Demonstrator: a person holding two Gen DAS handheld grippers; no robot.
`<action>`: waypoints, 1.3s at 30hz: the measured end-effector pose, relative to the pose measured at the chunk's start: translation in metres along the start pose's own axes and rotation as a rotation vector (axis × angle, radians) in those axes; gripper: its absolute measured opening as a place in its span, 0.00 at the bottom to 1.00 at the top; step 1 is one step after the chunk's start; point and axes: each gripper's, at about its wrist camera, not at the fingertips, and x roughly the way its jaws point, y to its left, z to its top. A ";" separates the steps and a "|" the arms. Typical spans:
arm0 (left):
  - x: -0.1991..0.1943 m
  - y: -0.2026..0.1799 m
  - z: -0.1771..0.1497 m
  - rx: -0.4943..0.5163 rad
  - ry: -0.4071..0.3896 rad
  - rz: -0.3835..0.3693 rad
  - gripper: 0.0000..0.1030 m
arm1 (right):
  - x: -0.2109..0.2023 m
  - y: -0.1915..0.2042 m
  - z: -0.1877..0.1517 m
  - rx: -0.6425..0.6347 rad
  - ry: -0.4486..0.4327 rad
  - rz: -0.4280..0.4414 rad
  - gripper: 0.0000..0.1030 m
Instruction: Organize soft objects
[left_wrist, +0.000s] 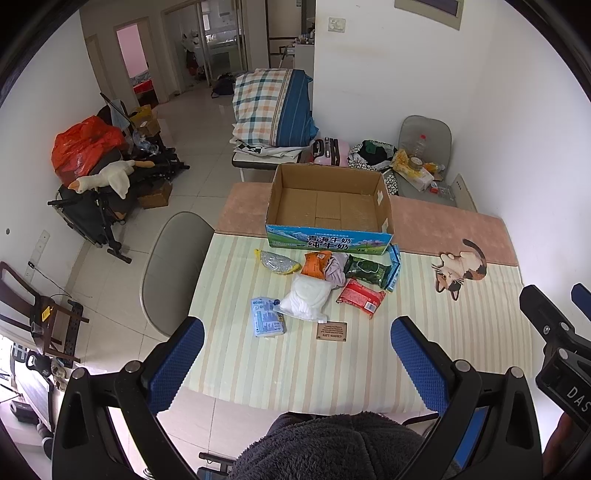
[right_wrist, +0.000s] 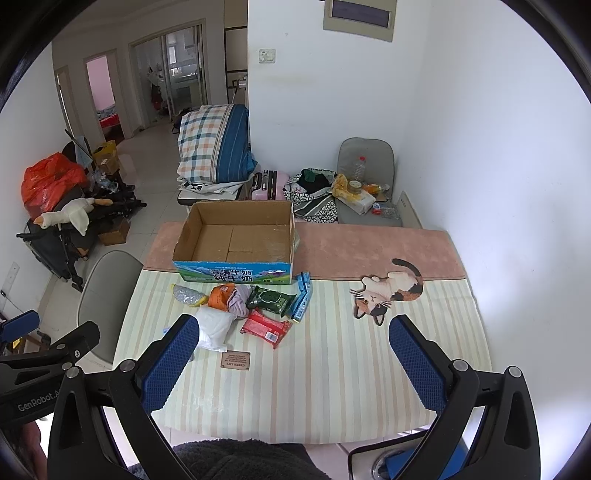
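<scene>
An open empty cardboard box (left_wrist: 328, 206) (right_wrist: 236, 240) stands at the far side of the striped table mat. In front of it lies a cluster of soft packs: a white pack (left_wrist: 308, 297) (right_wrist: 216, 326), a red pack (left_wrist: 360, 295) (right_wrist: 266, 328), a dark green pack (left_wrist: 365, 269) (right_wrist: 271, 299), an orange pack (left_wrist: 316, 263) (right_wrist: 221, 295), a crumpled lilac cloth (left_wrist: 338, 273) (right_wrist: 239, 300), a blue tissue pack (left_wrist: 267, 317) and a yellow-edged mesh pouch (left_wrist: 277, 261) (right_wrist: 187, 295). My left gripper (left_wrist: 297, 360) is open and empty, above the near table edge. My right gripper (right_wrist: 293, 363) is open and empty, to the right of the cluster.
A long blue box (left_wrist: 393, 267) (right_wrist: 303, 295) leans by the carton's right corner. A small brown label (left_wrist: 331, 331) (right_wrist: 236, 360) lies on the mat. A grey chair (left_wrist: 173, 269) stands at the table's left. A cat print (right_wrist: 388, 291) marks the mat's right side.
</scene>
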 end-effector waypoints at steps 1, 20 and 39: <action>0.000 0.000 0.000 0.000 0.000 0.001 1.00 | 0.000 0.001 0.000 0.000 -0.001 0.000 1.00; -0.001 0.001 0.004 0.000 -0.008 0.005 1.00 | 0.000 0.000 0.000 0.002 -0.009 0.001 1.00; -0.001 -0.005 0.009 0.000 -0.016 0.013 1.00 | 0.000 0.001 0.000 -0.002 -0.010 0.008 1.00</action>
